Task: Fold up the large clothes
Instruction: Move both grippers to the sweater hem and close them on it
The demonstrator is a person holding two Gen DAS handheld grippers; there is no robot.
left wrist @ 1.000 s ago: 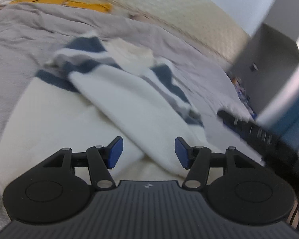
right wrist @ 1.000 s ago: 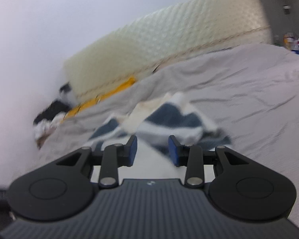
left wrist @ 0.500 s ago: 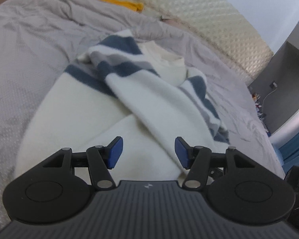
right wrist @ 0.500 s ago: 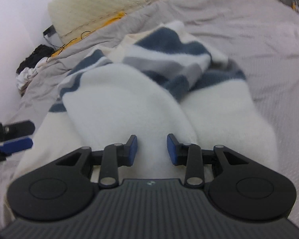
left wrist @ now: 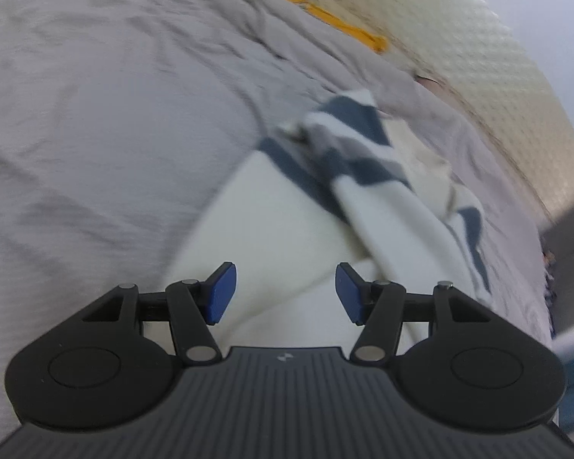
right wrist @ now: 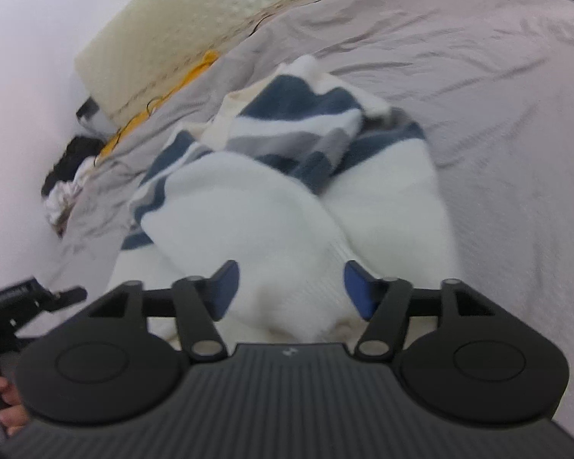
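Note:
A white sweater (left wrist: 310,229) with navy and grey stripes lies crumpled on the grey bed sheet (left wrist: 95,134). Its sleeves are folded in across the body. My left gripper (left wrist: 284,292) hovers open over the sweater's white lower part, with nothing between its pads. In the right wrist view the sweater (right wrist: 386,206) fills the middle. My right gripper (right wrist: 291,287) has its jaws opening, and a white sleeve end (right wrist: 287,260) lies between the blue pads without being pressed. The left gripper (right wrist: 30,298) shows at the lower left there, with a hand (right wrist: 4,390) on its handle.
A cream quilted headboard (right wrist: 195,26) runs along the far side of the bed, with a yellow strip (left wrist: 325,11) at its foot. A dark and white heap of clothes (right wrist: 69,168) sits at the far left corner. Grey sheet (right wrist: 497,114) spreads right of the sweater.
My right gripper's jaws have widened, leaving the sleeve loose between them. The left gripper has swung left, so the sweater now sits right of centre in its view.

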